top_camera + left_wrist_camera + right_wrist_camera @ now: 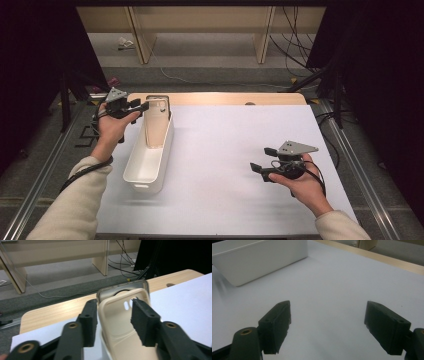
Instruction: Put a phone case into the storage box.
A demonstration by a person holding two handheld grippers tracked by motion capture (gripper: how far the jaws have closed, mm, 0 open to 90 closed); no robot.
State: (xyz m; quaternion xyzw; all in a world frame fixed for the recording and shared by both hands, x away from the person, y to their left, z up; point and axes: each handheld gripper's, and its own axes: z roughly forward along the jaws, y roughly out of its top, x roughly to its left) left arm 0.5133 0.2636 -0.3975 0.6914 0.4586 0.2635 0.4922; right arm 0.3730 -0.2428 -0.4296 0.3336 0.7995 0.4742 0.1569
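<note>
on the white mat (225, 165) that covers the wooden table (225, 98), take the long white bin (150, 155) as your landmark; it lies on the left part of the mat, its long axis running from your side toward the far edge, tilted a little to the right as it goes away.

inside the bin's far end leans a cream phone case (156, 127), long axis following the bin's, lower end down in the bin and camera-cutout end up against the far wall, hollow side facing you. behind it, a darker case with a grey rim (140, 283) stands at that same end; how it is seated cannot be made out.

your left gripper (136, 106) sits at the bin's far left corner. in the left gripper view its jaws stand apart on either side of the cream case's upper end, and the pads (143, 322) do not seem to press on it, so the case looks just placed and let go.

your right gripper (264, 161) hovers well to the right of the bin over bare mat, jaws wide apart with nothing between them.

by the look of it the dropping-in is done; what is left is backing your left gripper clear without tipping the case.
</note>
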